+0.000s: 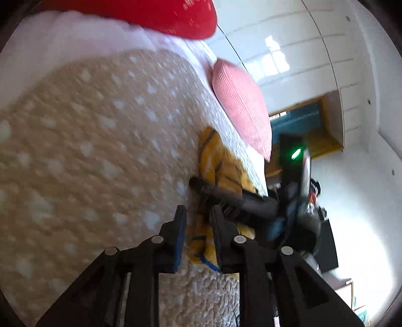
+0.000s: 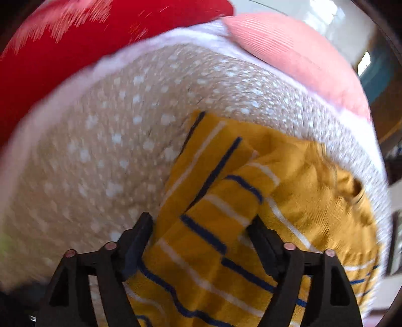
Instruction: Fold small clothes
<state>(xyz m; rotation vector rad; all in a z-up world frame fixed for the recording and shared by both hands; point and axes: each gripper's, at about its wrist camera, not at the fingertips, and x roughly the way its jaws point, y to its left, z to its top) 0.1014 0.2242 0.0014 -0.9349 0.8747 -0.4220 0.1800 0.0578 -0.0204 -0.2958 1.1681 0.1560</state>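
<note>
1. We find the yellow striped garment [image 2: 251, 206] crumpled on the beige dotted blanket [image 2: 120, 140], close to the blanket's right-hand edge.
2. The right gripper [image 2: 201, 231] has its jaws wide apart, straddling a folded flap of the garment without clamping it.
3. The left gripper [image 1: 198, 226] has its jaws narrowly apart, a strip of garment [image 1: 201, 241] showing in the gap; grip unconfirmed.
4. The pink cushion [image 1: 241, 108] and red cushion [image 1: 155, 12] bound the far edge.
5. Bare blanket lies left of the garment.
</note>
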